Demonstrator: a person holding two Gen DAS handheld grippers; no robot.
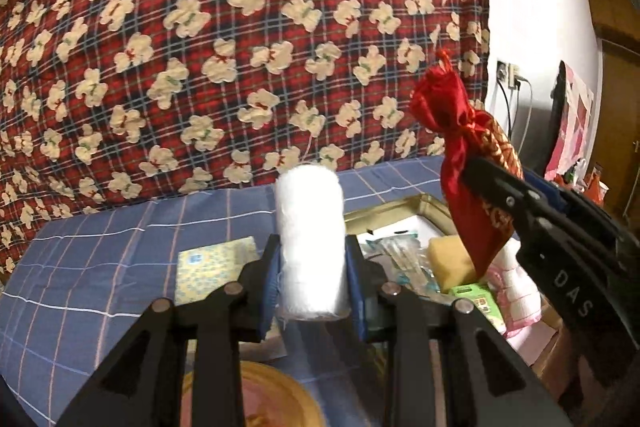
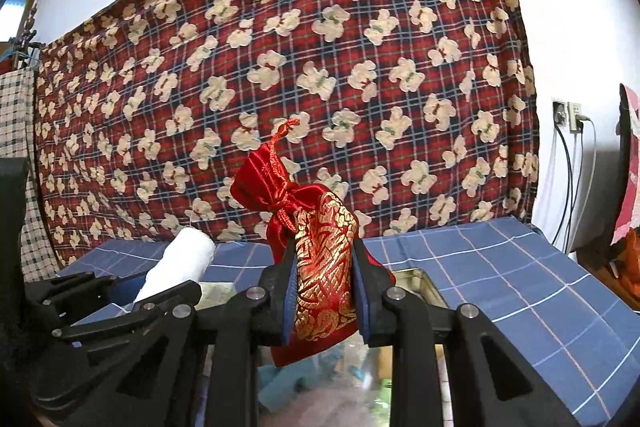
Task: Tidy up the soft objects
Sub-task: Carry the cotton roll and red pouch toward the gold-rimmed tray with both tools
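A: Start at the left gripper (image 1: 310, 267). What is it doing?

B: Its two blue-padded fingers (image 1: 269, 281) are closed against the sides of a white roll of gauze (image 1: 310, 243). The roll stands upright between them, lifted above the counter (image 1: 100, 267), which is covered in a blue checked cloth.

A: And the right gripper (image 2: 324, 287)?

B: It is clamped on a red satin pouch (image 2: 320, 267) with gold embroidery. The pouch stands up between the fingers, its drawstring neck gathered at the top and leaning left, its bottom edge hanging below the pads. From the left wrist view the same pouch (image 1: 468, 163) shows to the right of the roll, held up in the air, well apart from it.

A: What lies under the two grippers?

B: Below the right gripper sits an open metal tin (image 1: 404, 213) with a gold rim. Inside it I can see a clear packet (image 1: 400, 255), a yellow sponge (image 1: 448, 259), a small green pack (image 1: 478, 297) and something pink and white (image 1: 516, 291). To the left of the tin a yellow patterned packet (image 1: 212, 267) lies flat on the cloth. At the near edge is a round yellow-rimmed lid or dish (image 1: 256, 399); I cannot tell which.

A: And behind?

B: A red plaid blanket with cream bears (image 2: 304, 67) hangs on the wall behind the counter.
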